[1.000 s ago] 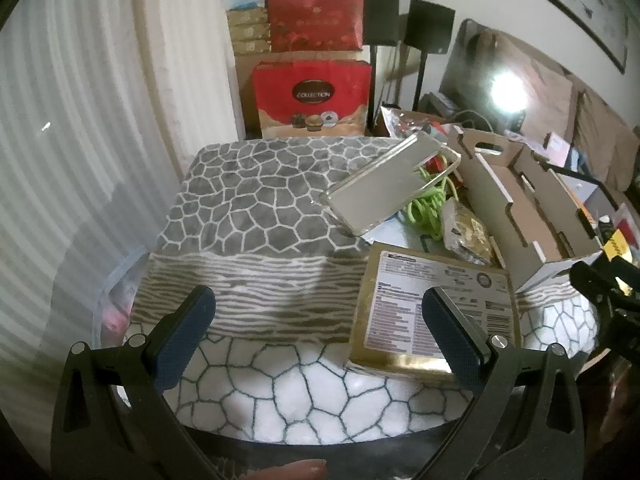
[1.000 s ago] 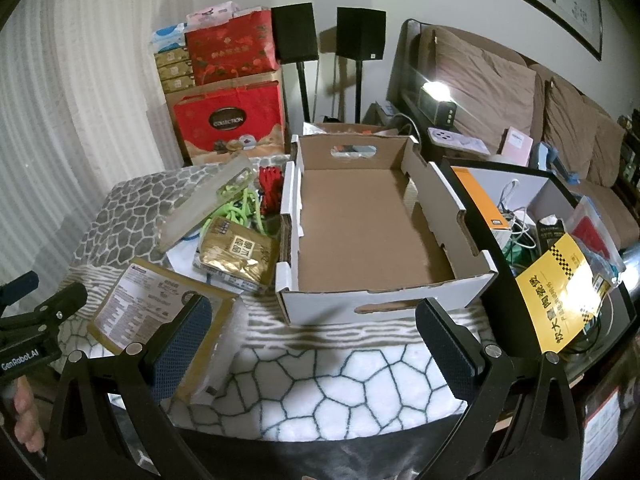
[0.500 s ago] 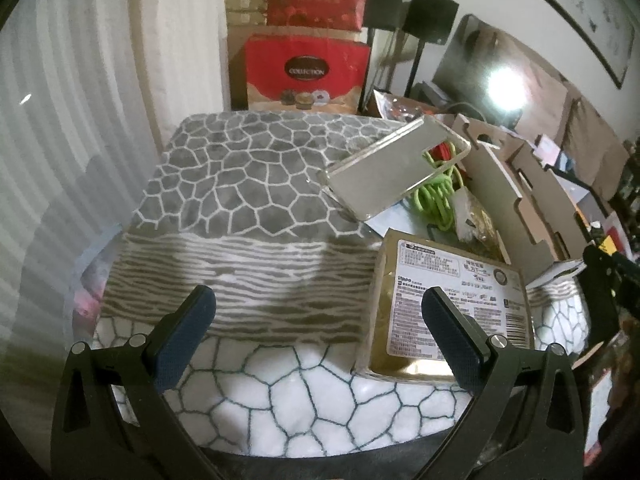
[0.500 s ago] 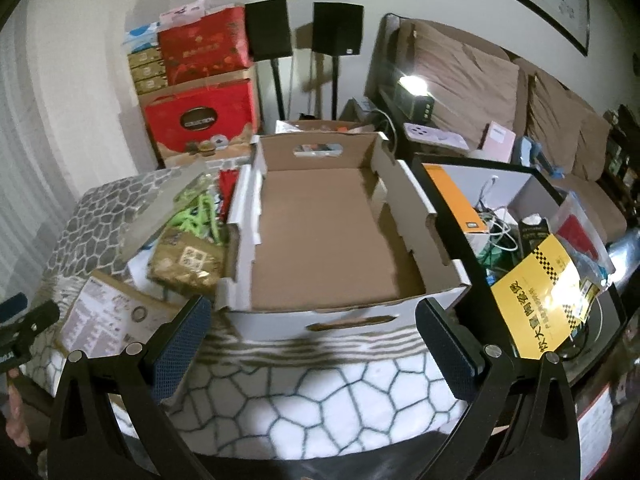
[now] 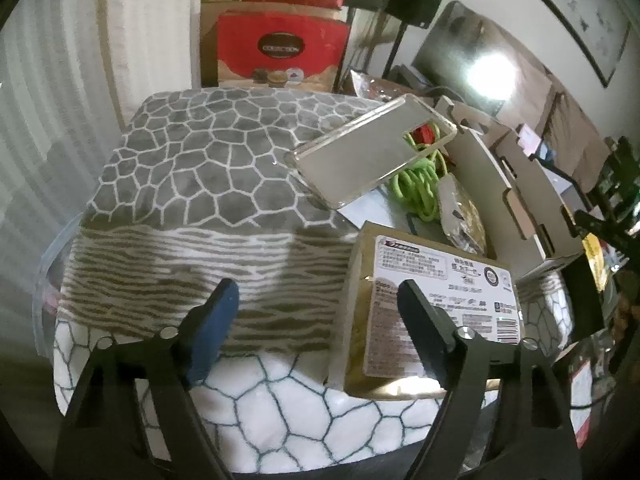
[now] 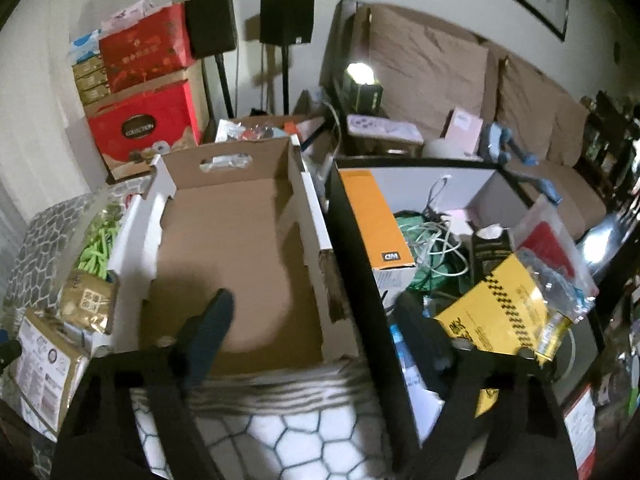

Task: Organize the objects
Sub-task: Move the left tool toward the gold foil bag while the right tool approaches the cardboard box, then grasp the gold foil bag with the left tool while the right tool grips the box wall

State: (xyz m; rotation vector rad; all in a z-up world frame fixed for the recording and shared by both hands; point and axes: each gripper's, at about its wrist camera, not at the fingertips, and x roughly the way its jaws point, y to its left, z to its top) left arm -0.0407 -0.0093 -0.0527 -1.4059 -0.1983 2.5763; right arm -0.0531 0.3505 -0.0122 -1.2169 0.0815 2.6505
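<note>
A flat gold box with a white label [image 5: 432,304] lies on the patterned cloth [image 5: 208,184]; it also shows in the right wrist view [image 6: 40,364]. My left gripper [image 5: 316,320] is open and empty, its right finger over the box's near part. A clear plastic tray [image 5: 372,156] rests tilted on a green cord [image 5: 420,188]. A gold foil packet [image 6: 90,300] lies beside an empty cardboard box [image 6: 236,256]. My right gripper [image 6: 320,332] is open and empty above that box's front right corner.
A black-walled bin [image 6: 360,240] right of the cardboard box holds an orange box [image 6: 380,220], cables, a yellow packet [image 6: 500,312] and bags. Red gift boxes [image 6: 144,120], speakers on stands and a sofa stand behind. A curtain hangs at the left.
Both grippers have moved forward and their fingers have narrowed. The left one now reaches over the gold box; the right one has shifted right over the cardboard box's front edge.
</note>
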